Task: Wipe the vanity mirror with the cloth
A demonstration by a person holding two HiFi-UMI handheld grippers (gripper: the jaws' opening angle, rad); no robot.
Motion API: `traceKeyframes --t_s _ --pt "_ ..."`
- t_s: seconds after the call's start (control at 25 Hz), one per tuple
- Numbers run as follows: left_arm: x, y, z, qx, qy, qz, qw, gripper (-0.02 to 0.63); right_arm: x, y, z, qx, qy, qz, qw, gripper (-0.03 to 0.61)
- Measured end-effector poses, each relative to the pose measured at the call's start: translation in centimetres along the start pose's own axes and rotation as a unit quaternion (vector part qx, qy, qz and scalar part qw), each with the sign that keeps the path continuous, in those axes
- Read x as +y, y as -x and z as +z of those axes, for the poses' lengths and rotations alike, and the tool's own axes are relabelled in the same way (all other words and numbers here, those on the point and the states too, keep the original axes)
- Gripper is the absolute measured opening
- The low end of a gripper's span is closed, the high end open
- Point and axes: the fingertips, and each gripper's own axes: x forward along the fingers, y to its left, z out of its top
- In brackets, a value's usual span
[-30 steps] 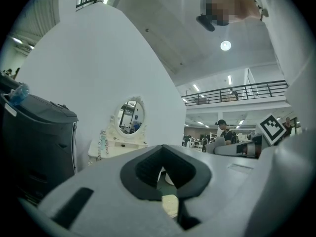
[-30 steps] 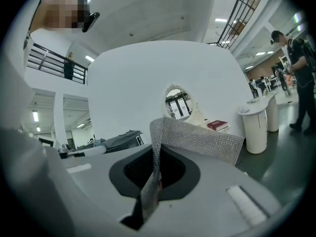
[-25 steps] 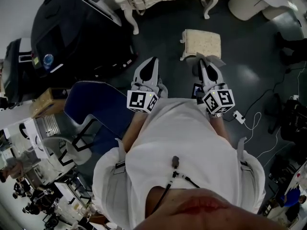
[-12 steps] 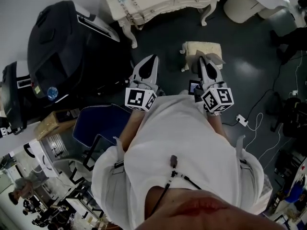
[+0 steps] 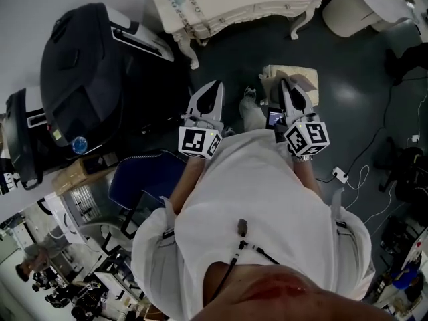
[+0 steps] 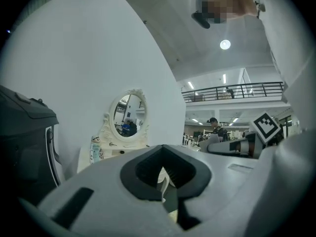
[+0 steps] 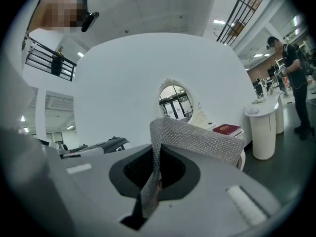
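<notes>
**Cloth in hand, mirror yet to be reached**

The right gripper (image 7: 154, 174) is clenched on one edge of the grey cloth (image 7: 197, 139). The rest of the cloth rises from between the jaws and folds over to the right in a wide flap. The left gripper (image 5: 214, 89) is held level beside it, its jaws drawn together with nothing between them. The person stands on the dark floor with both grippers pointing ahead, above a cream stool (image 5: 275, 72). Beyond the stool is the pale vanity table (image 5: 221, 5), with a red book (image 7: 227, 129) at one end. The oval vanity mirror (image 7: 173, 100) stands upright on that table against the white wall, in a carved white frame, well apart from both grippers. No wiping has begun.

The cloth looks light, soft and limp, with a fine waffle weave. Because it is pinched at the edge, the free flap will probably swing and trail rather than press flat. A grip nearer the middle, or with the cloth bunched into a pad ahead of the jaw tips, would likely put more fabric on the glass and keep the hard jaws off it. The mirror appears to be fragile glass in an ornate frame and may tip or rock on its stand. Light, even strokes seem wise, with the free gripper able to steady the frame.
</notes>
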Motion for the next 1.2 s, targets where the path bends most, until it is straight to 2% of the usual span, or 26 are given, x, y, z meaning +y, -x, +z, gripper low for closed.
traceKeyframes --t_s 0.2,0.44,0.76,0.88,1.2 --pt "3.0 -4.5 0.4 0.002 0.000 0.014 0.9999 0.005 -2.2 -5.6 1.0 0.007 -0.004 0.019 1.000 0.012" --pt "6.2 -12.0 1.1 0.009 -0.007 0.031 0.9995 0.005 -6.6 -12.8 3.4 0.016 -0.001 0.022 1.000 0.012" --pt "8.4 -19.9 2.2 -0.012 -0.001 0.068 0.9976 0.005 -11.3 -19.2 6.8 0.028 0.030 0.071 0.997 0.012" --pt "8.9 -22.1 2.6 -0.023 0.004 0.074 0.9970 0.005 -13.2 -21.0 8.2 0.024 0.039 0.068 0.997 0.012" --pt "10.3 -26.4 3.3 -0.019 -0.006 0.060 0.9980 0.005 -15.6 -23.6 9.4 0.021 0.027 0.055 0.998 0.012"
